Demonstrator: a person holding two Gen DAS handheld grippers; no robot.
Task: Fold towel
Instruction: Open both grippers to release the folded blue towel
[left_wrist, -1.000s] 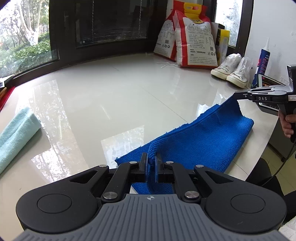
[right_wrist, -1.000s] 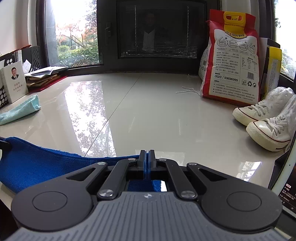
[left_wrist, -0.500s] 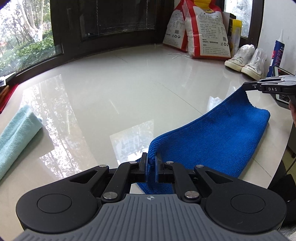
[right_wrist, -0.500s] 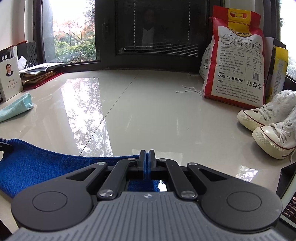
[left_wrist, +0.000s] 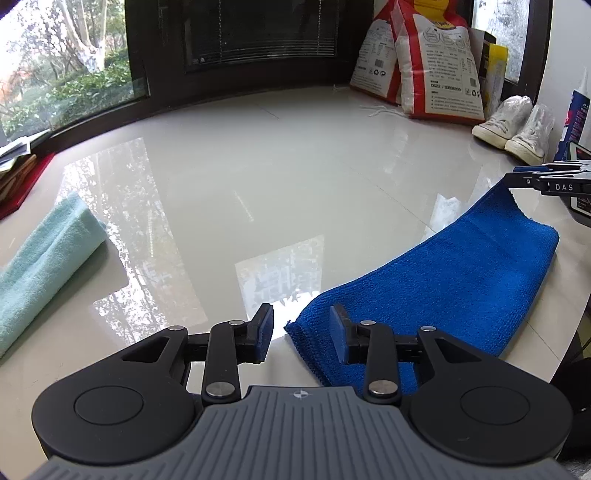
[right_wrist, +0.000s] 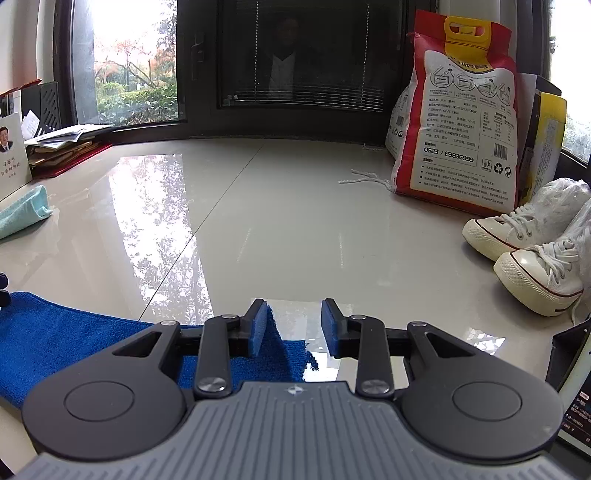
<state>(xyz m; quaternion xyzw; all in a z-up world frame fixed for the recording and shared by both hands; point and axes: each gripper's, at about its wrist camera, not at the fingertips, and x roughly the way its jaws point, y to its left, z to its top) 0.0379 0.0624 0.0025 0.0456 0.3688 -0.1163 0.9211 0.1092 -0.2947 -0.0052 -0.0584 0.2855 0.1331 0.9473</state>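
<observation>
A blue towel (left_wrist: 436, 291) lies folded over in a long band on the glossy white table (left_wrist: 258, 177). My left gripper (left_wrist: 301, 334) is open, with the towel's near corner between its fingers and against the right pad. My right gripper (right_wrist: 291, 328) is open too; the towel's other end (right_wrist: 74, 336) lies under it and a raised corner leans by its left pad. In the left wrist view the right gripper (left_wrist: 517, 177) shows at the far right, at the towel's upturned far corner.
A folded light-teal towel (left_wrist: 44, 254) lies at the left. Rice bags (right_wrist: 458, 125), a yellow box (right_wrist: 543, 144) and a pair of white sneakers (right_wrist: 528, 243) stand at the right. Books and papers (right_wrist: 59, 147) sit at the far left. A screen edge (right_wrist: 576, 391) is at the right.
Both grippers were shut on the towel's corners and holding them up; both have now opened and the towel has dropped onto the table.
</observation>
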